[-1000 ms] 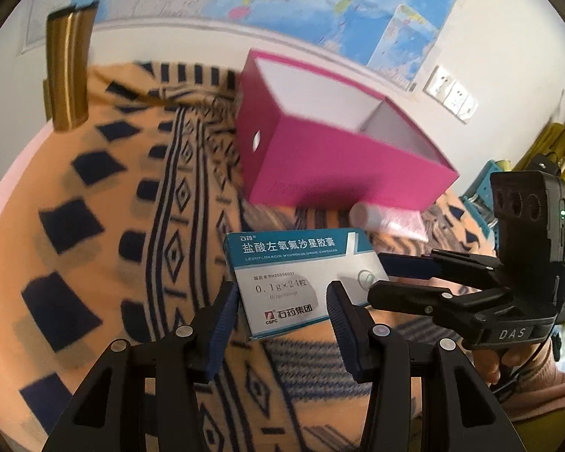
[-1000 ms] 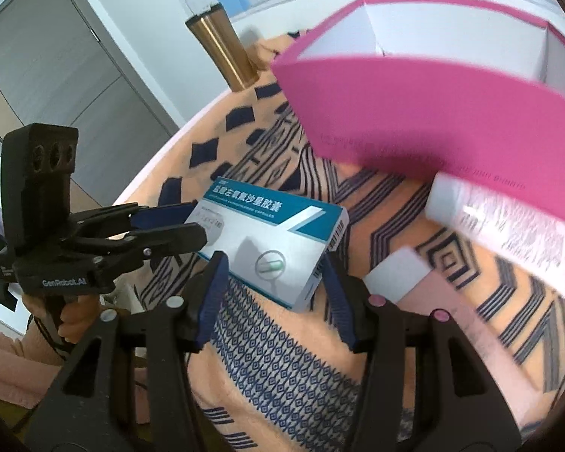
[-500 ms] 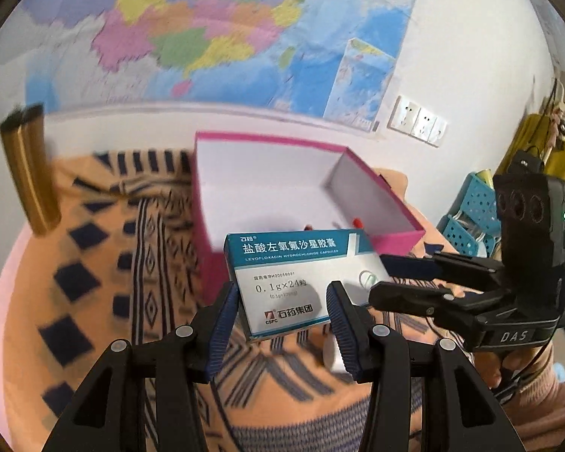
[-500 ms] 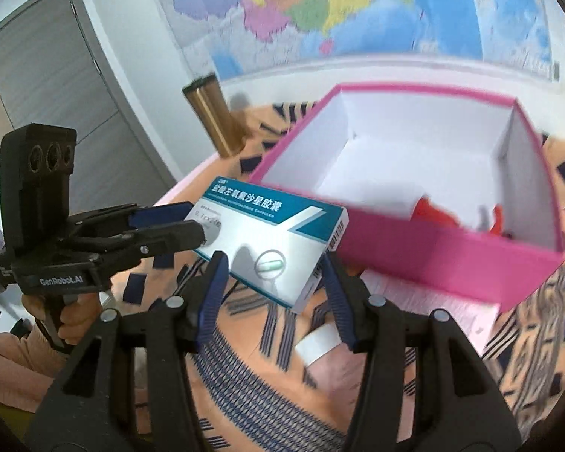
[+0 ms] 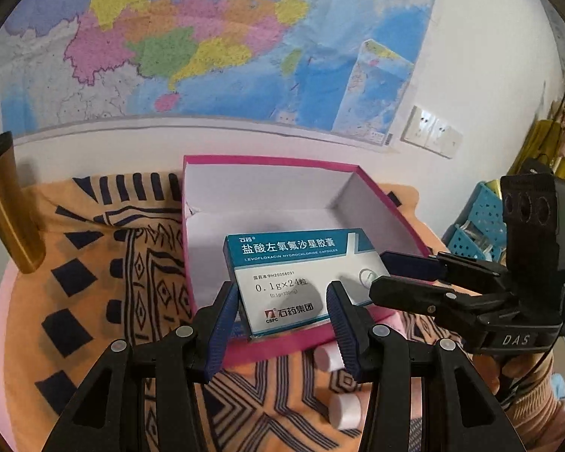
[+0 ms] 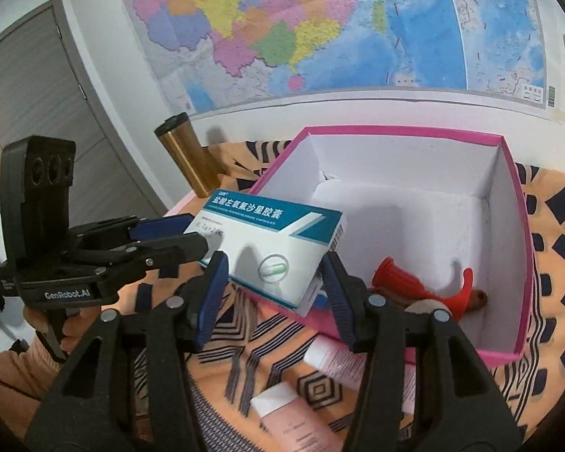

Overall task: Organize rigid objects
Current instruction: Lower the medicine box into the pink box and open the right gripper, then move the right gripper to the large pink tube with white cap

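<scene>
A blue-and-white medicine box (image 5: 293,275) (image 6: 271,248) is held in the air by both grippers, one at each end, over the near rim of an open pink storage box (image 5: 282,339) (image 6: 508,354) with a white inside. My left gripper (image 5: 280,318) is shut on the box's near end; it also shows in the right wrist view (image 6: 192,233). My right gripper (image 6: 275,286) is shut on the other end; it also shows in the left wrist view (image 5: 380,271). A red plastic piece (image 6: 414,290) lies inside the pink box.
A gold tumbler (image 5: 7,207) (image 6: 186,154) stands at the back left on the orange patterned cloth (image 5: 94,301). Pink-and-white tubes (image 6: 335,361) (image 5: 342,410) lie on the cloth in front of the pink box. A map covers the wall behind.
Both grippers have carried the medicine box up from the cloth and forward, so it now hangs over the pink box's near rim. The grip on it has not changed.
</scene>
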A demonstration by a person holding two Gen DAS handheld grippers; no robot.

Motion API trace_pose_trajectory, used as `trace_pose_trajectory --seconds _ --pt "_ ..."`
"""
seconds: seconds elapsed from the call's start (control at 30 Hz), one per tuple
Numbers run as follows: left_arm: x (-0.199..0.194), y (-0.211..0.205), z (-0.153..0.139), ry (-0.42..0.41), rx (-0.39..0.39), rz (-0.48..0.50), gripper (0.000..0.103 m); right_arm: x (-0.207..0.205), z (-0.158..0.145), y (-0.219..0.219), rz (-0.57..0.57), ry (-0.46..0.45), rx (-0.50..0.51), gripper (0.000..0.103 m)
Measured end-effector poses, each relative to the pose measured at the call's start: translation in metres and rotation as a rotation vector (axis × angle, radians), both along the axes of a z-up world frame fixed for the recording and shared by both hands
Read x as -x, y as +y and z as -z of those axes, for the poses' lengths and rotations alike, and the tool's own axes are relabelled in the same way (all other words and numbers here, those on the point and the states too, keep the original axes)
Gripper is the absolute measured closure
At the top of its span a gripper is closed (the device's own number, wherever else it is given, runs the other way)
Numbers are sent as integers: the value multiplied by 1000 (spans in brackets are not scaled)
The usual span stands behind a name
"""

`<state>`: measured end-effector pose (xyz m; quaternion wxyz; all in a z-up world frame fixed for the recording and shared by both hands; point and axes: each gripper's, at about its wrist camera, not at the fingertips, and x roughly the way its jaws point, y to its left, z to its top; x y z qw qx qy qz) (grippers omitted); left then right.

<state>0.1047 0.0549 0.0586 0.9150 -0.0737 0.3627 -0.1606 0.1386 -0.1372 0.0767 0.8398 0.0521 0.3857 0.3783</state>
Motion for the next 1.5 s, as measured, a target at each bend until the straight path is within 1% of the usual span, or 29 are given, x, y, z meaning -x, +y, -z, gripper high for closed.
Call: trace_pose_trajectory --seconds 0.1,0.23,0.43,0.53,0.6,0.73,0.87,1.0,1.03,1.07,1.1,1.17,1.27,1.33,1.4,1.5 --pt "-13 2 8 31 5 -6 54 -11 7 2 7 21 3 49" --pt "-25 2 20 64 -16 -22 54 -27 21 4 12 67 4 49" --pt "-33 1 31 93 -47 -41 54 -39 40 9 12 117 26 49" --pt "-33 -2 32 90 -92 -67 54 -41 46 11 2 136 31 49" --pt "-32 -3 32 84 -104 -76 54 -41 49 13 -2 142 41 49" --pt "-24 -5 27 44 -134 -92 54 -41 50 12 1 147 40 49" --pt "-4 -9 17 -27 -150 -90 54 -31 43 0 13 124 26 49" --pt "21 -16 7 -105 -133 -44 53 -10 30 -18 14 82 -9 49" --pt "27 -18 5 -118 -121 -20 51 -4 27 -24 16 73 -16 49" --pt "32 -20 5 -124 -114 2 45 2 25 -29 22 65 -23 49" --pt "37 -22 5 -132 -114 14 43 5 23 -32 26 58 -27 49" --pt "48 -25 9 -147 -114 28 41 20 22 -46 51 37 -37 49" --pt "57 -30 24 -109 -83 57 41 37 30 -61 84 47 -28 49" --pt "62 -36 36 -77 -94 73 41 45 39 -70 104 70 -18 49" --pt "66 -43 50 -34 -89 100 41 54 50 -81 126 102 -9 49" --pt "70 -52 65 1 -101 118 41 67 67 -97 166 152 9 49"
